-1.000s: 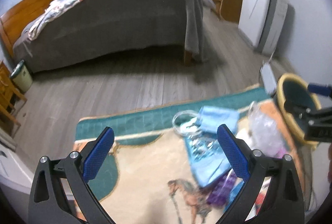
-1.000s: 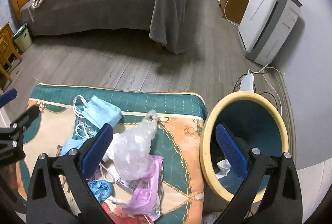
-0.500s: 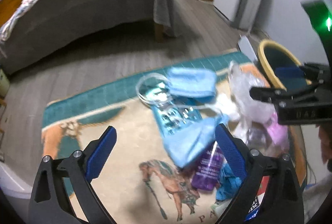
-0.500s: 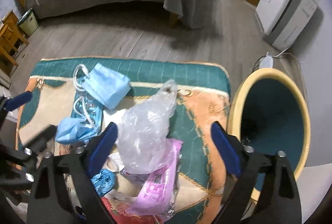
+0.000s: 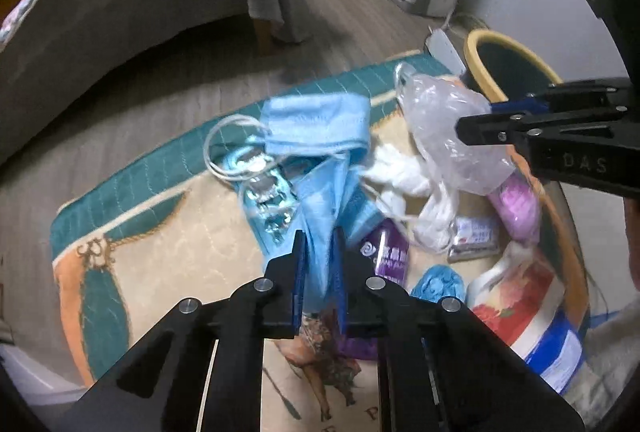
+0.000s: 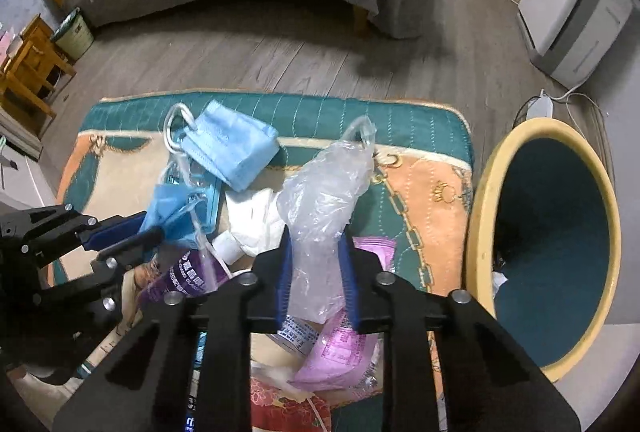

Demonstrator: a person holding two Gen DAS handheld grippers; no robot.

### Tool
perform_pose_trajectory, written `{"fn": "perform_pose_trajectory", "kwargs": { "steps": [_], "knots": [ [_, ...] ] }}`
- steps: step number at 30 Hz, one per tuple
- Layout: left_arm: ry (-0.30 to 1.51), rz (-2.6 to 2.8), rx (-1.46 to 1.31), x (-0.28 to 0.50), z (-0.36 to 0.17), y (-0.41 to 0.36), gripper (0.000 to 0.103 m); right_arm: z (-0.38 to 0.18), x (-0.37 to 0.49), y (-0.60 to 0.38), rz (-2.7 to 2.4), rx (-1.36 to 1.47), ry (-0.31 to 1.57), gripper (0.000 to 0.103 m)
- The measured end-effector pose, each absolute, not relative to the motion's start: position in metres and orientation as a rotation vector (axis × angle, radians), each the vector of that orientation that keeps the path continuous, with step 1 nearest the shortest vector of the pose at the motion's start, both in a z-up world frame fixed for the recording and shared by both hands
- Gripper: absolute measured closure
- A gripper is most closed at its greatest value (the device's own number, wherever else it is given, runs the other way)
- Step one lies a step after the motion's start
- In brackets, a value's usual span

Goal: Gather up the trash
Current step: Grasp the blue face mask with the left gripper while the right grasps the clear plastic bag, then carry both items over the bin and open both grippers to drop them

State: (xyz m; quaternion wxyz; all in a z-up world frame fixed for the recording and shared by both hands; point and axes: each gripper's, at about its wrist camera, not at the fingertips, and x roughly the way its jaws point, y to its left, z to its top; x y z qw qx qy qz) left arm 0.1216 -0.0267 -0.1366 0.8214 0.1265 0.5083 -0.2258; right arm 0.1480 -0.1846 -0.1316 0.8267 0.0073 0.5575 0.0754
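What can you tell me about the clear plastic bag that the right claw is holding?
The clear plastic bag is thin, crumpled and see-through, with a knotted loop at its far end. The right claw is shut on its near end, the blue pads pressing both sides. It stretches away from the claw over the patterned rug, above white tissue and a pink packet. The yellow-rimmed bin stands to its right, apart from it.
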Motion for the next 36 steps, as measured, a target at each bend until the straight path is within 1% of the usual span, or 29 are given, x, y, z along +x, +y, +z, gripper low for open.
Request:
{"fn": "perform_pose_trajectory", "kwargs": {
  "steps": [5,8,11,16,19,25,36],
  "knots": [
    [1.006,-0.451,0.287,0.117,-0.113,-0.023,0.094,-0.107,0.142,-0.192,0.158,0.065,1.127,0.091],
    [0.914,-0.422,0.328,0.11,-0.089,-0.025,0.094,-0.085,0.136,-0.192,0.153,0.048,1.071,0.091],
    [0.845,-0.417,0.281,0.106,-0.062,-0.025,0.094,-0.066,0.131,-0.194,0.143,0.041,1.017,0.091],
    [0.763,-0.421,0.24,0.101,-0.029,-0.032,0.094,-0.041,0.122,-0.213,0.117,0.051,0.952,0.091],
    [0.741,-0.433,0.222,0.102,-0.02,-0.04,0.094,-0.028,0.116,-0.228,0.088,0.061,0.913,0.091],
    [0.719,-0.46,0.218,0.102,-0.011,-0.067,0.094,-0.022,0.106,-0.263,0.033,0.071,0.877,0.091],
    [0.696,-0.516,0.232,0.102,-0.011,-0.135,0.094,-0.041,0.098,-0.33,-0.049,0.116,0.883,0.091]
  ]
}}
